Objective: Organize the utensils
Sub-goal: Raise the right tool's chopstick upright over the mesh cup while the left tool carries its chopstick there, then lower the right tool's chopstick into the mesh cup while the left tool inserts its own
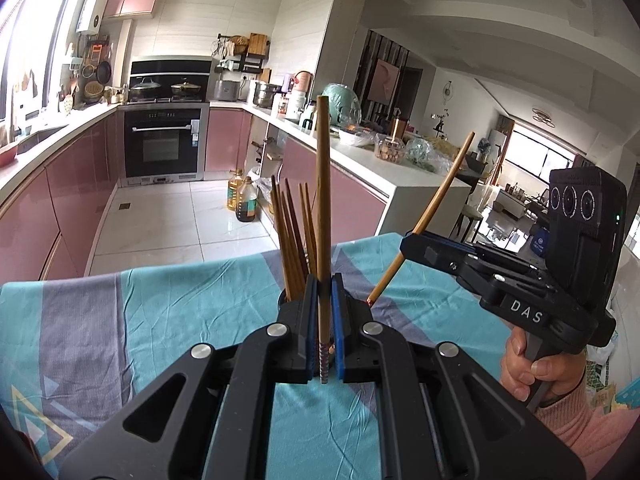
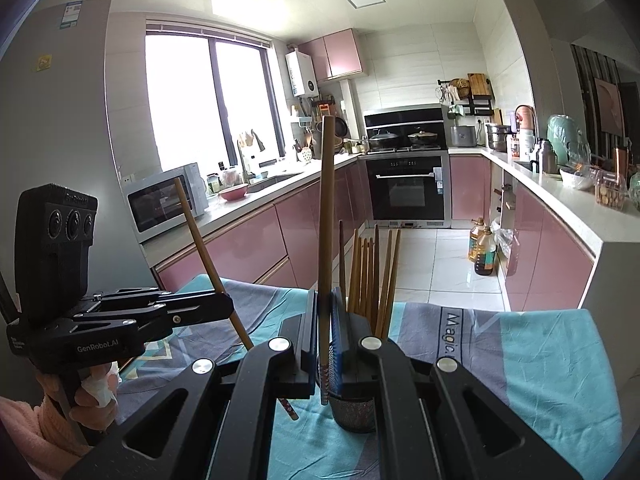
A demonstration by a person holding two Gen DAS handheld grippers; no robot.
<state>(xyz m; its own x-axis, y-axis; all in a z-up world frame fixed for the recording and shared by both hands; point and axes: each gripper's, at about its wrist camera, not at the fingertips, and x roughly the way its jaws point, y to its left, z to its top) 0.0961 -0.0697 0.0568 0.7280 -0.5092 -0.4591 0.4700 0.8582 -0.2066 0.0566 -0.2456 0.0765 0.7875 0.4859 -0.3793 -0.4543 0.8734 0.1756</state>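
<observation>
My left gripper is shut on a wooden chopstick held upright, its patterned tip pointing down. My right gripper is shut on another chopstick, also upright. Each gripper shows in the other's view: the right one with its chopstick tilted, the left one with its chopstick tilted. A dark mesh holder stands on the cloth just behind both grippers, with several chopsticks standing in it, also seen in the left wrist view.
The table wears a teal and grey cloth and its far edge drops to the tiled kitchen floor. Pink cabinets, an oven and oil bottles lie beyond.
</observation>
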